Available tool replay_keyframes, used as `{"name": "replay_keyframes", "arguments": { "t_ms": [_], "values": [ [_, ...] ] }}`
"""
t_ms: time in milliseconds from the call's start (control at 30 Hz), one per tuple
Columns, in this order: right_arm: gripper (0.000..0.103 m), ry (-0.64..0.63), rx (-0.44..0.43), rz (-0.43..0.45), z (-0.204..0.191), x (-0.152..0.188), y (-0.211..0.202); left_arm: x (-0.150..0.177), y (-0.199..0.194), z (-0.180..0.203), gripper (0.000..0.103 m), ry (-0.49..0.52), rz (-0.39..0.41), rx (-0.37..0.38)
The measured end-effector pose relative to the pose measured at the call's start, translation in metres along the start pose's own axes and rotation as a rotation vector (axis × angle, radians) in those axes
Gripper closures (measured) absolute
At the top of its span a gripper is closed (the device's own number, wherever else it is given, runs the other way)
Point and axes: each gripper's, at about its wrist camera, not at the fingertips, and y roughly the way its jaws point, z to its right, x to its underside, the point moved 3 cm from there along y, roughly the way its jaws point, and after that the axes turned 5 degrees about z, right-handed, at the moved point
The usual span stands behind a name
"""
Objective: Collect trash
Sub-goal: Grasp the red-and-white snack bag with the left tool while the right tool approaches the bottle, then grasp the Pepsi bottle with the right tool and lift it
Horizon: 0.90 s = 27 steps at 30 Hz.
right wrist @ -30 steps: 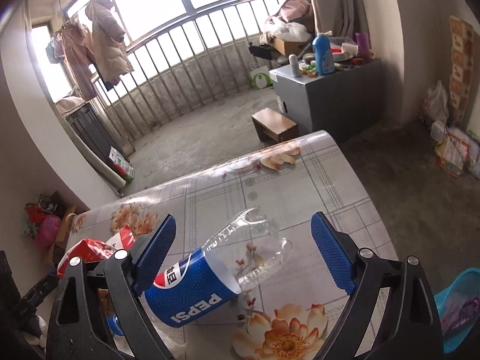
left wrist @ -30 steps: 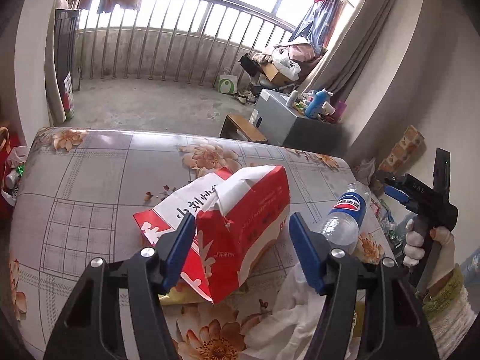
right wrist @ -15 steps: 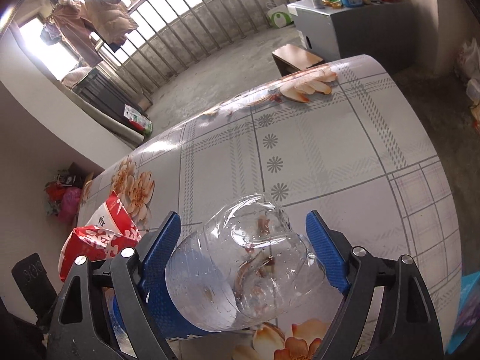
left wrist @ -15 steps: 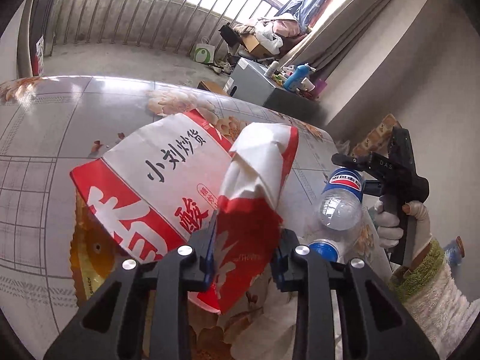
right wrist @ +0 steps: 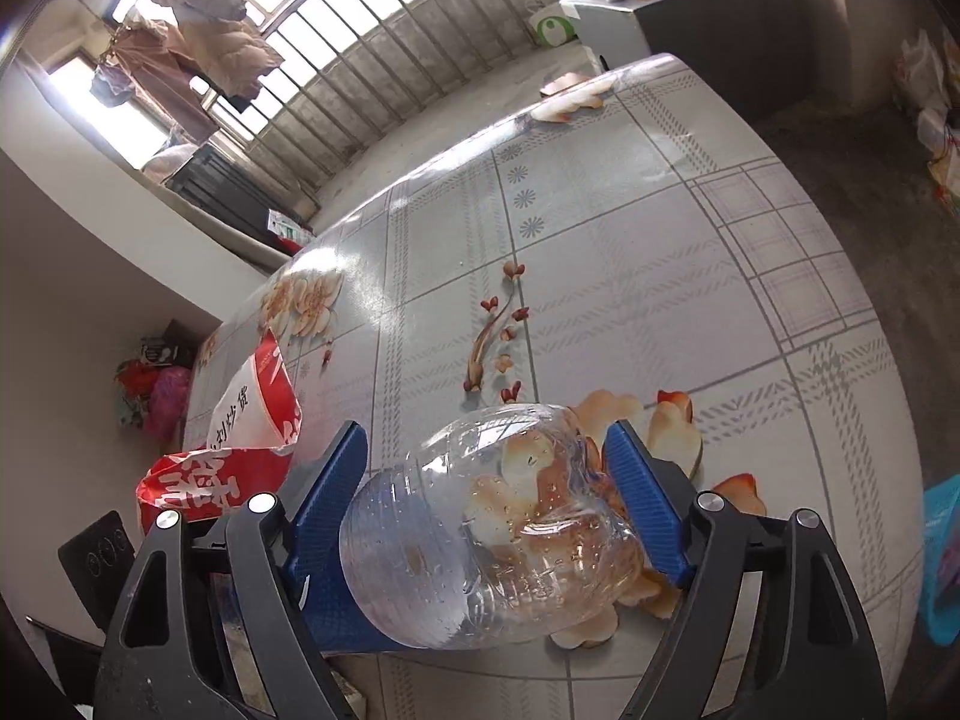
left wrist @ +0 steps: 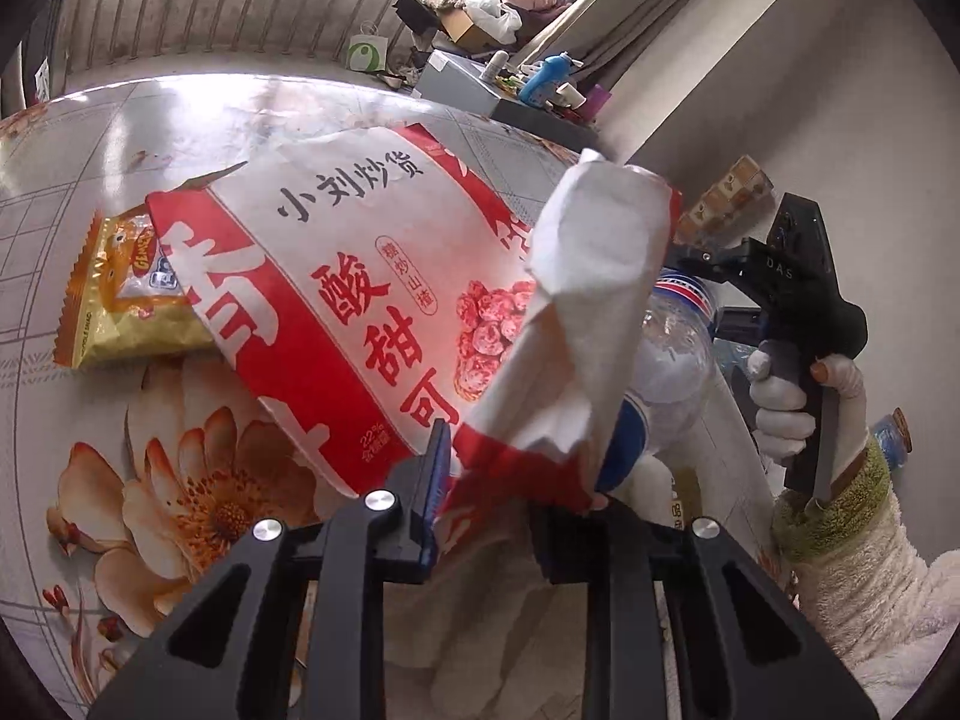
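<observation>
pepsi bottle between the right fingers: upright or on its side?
On its side. The bottle lies across the flowered table, its clear base toward the camera, between the right gripper fingers.

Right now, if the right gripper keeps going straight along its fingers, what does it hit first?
The clear plastic bottle already lies between the right gripper fingers, jaws just closing in on it, so it would likely be pushed first. Beyond it is only the flowered tablecloth; depth is unclear.

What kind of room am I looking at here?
Probably a lived-in home, a room opening onto an enclosed balcony: a table with a flowered cover, clothes hanging by barred windows, and a grey cabinet cluttered with bottles.
</observation>
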Motion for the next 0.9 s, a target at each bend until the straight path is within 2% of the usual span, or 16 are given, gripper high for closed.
{"name": "replay_keyframes", "arguments": {
  "t_ms": [333, 500, 600, 667, 900],
  "values": [
    [0.027, 0.042, 0.031, 0.017, 0.006, 0.037, -0.032, 0.042, -0.026, 0.021, 0.080, -0.093, -0.018, 0.062],
    [0.025, 0.057, 0.039, 0.054, 0.008, 0.038, -0.042, 0.041, -0.035, 0.022, 0.077, -0.090, 0.025, 0.035],
    [0.022, 0.076, 0.039, 0.109, 0.005, 0.035, -0.054, 0.029, -0.039, 0.019, 0.068, -0.083, 0.060, 0.005],
    [0.020, 0.087, 0.034, 0.145, 0.004, 0.035, -0.064, 0.028, -0.047, 0.017, 0.057, -0.097, 0.077, -0.006],
    [0.019, 0.142, -0.001, 0.213, 0.002, 0.048, -0.094, 0.028, -0.070, 0.014, 0.047, -0.097, 0.135, -0.046]
  ]
}}
